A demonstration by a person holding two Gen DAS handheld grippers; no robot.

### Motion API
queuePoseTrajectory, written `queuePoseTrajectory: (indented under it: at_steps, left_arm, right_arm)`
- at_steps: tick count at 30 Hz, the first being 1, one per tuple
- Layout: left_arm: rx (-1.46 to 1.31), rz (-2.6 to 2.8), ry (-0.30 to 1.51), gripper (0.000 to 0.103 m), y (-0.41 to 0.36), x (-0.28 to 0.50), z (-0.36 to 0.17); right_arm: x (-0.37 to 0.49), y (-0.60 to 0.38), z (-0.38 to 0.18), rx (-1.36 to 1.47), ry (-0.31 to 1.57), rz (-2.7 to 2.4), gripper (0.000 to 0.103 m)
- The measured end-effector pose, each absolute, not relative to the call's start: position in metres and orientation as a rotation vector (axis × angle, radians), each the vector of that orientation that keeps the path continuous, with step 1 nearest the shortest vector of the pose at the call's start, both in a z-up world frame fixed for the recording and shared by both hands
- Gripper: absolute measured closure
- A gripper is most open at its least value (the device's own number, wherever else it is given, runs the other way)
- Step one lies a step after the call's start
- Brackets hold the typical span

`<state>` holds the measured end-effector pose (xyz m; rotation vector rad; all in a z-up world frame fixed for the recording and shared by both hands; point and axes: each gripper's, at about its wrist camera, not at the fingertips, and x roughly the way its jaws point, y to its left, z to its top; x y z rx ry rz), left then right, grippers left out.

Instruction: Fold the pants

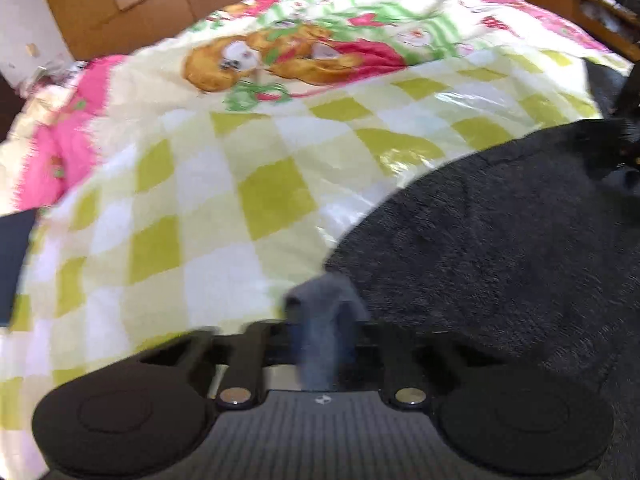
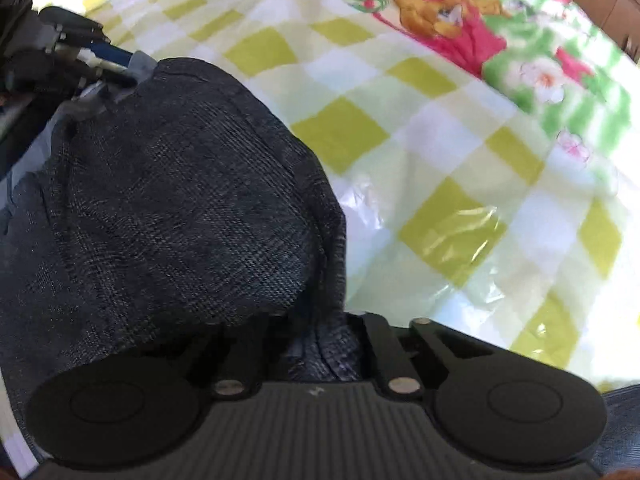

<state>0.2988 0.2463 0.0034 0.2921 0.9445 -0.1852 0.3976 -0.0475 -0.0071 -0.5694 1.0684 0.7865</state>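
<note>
Left wrist view showed your left gripper closed on a pale grey corner of the dark charcoal woven pants, the fabric pinched between the two black fingers. From that pinch the cloth spread away toward the right side of the picture, lying on the yellow-green and white checked bedspread with a cartoon print. The far end of the garment reached your right gripper, seen only as a dark shape at the right edge.

Right wrist view showed your right gripper clamped shut on another bunch of the same pants, with folds of weave squeezed between its fingers. The held edge ran from this grip up to the left gripper at the upper left, so the edge you held between both hands lay diagonally across that picture. The cloth sagged in a rounded fold between the two grips, and its near part rested on the bedspread. Which end was waist or hem could not be told.
</note>
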Motion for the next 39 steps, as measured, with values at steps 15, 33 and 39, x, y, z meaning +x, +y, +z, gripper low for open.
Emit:
queuePoseTrajectory:
  at_steps: [15,33,39]
  left_arm:
    - [0.282,-0.167,0.598,0.085,0.233,0.121,0.117]
    - [0.382,-0.142,0.792,0.084,0.194,0.018,0.015]
    - [0.346,-0.153,0.811,0.084,0.192,0.019,0.007]
  right_arm:
    - [0.166,-0.093,0.13,-0.581,0.642,0.763,0.1]
    - [0.087,-0.11,0.025,-0.63,0.882,0.704,0.051]
    - [0.107,-0.143,0.047,-0.375,0.966,0.639,0.045]
